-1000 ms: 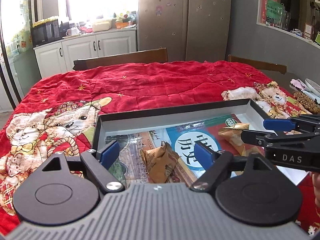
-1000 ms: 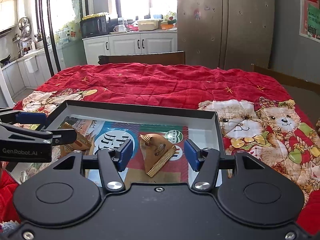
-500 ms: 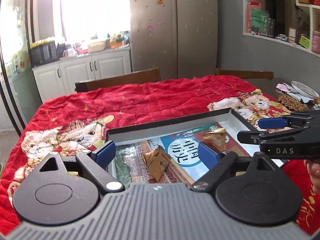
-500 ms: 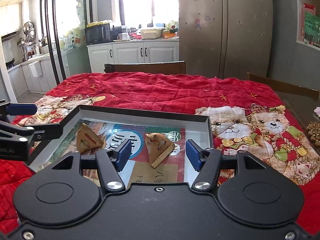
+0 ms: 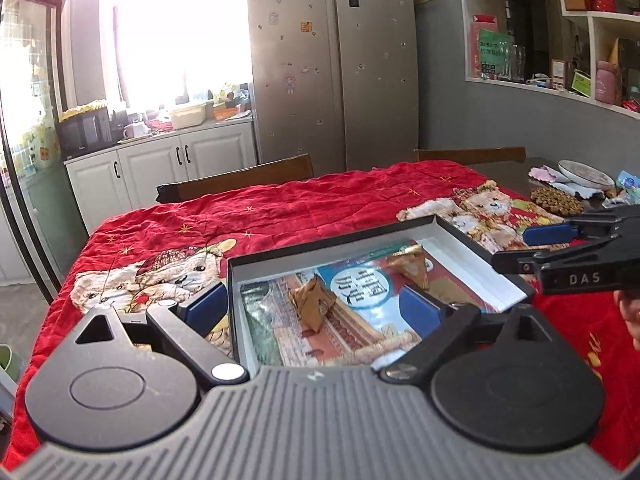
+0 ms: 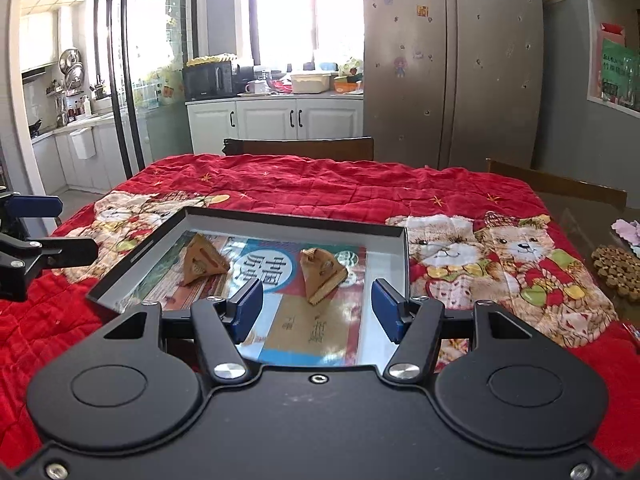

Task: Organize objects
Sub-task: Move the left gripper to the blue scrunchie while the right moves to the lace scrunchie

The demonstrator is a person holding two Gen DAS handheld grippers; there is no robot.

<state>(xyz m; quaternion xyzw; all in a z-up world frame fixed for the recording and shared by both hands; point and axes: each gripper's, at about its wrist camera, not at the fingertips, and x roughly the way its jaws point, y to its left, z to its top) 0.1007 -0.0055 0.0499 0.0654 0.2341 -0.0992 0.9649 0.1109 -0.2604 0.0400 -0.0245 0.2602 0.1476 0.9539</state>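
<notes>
A shallow black-rimmed box (image 6: 296, 218) lies on the red bear-print quilt (image 6: 360, 188), with a history textbook (image 6: 260, 268) flat inside it. Two brown triangular packets rest on the book, one left (image 6: 202, 264) and one right (image 6: 322, 278), both free of the grippers. In the left wrist view the same box (image 5: 332, 246) holds the packets (image 5: 320, 312) (image 5: 412, 266). My left gripper (image 5: 314, 308) hovers short of the box's near left corner, its jaws opening wide with nothing between them. My right gripper (image 6: 318, 310) stands open and empty over the box's near edge.
Wooden chair backs (image 6: 300, 146) (image 5: 470, 155) stand at the table's far side. A plate (image 5: 584, 172), wrappers and a brown beaded mat (image 6: 618, 272) lie on bare table at the right. A hand (image 5: 628, 316) shows at the right edge. Fridge and cabinets stand beyond.
Both grippers have drawn back and risen from the box, so the packets now lie further ahead. The left jaws have spread wider. The packets have not moved.
</notes>
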